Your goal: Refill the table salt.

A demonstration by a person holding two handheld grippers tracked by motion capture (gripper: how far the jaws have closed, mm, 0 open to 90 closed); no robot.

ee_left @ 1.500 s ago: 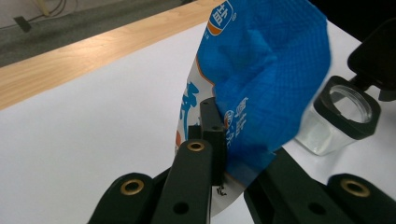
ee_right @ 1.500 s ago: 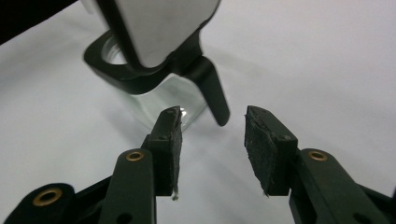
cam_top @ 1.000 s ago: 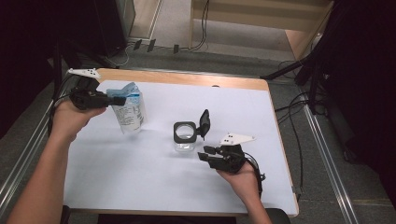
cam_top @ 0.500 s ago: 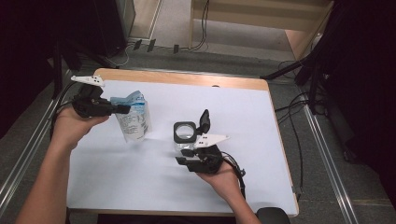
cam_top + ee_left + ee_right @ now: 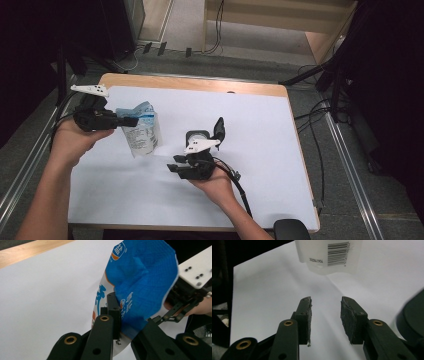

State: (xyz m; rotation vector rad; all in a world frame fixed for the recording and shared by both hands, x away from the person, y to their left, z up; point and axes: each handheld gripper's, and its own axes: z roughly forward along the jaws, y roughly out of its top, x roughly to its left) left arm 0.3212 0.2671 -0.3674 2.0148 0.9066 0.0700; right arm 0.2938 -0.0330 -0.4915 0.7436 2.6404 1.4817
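The right tool is nearest, jaws apart with nothing between them. Just ahead of its jaws hangs the pouch, its pale underside carrying a barcode. The pouch is blue and white with printed characters, crumpled, pinched at its top edge by the closed left tool and tilted above the white table. Behind the right tool stands a small jar with a black flip lid.
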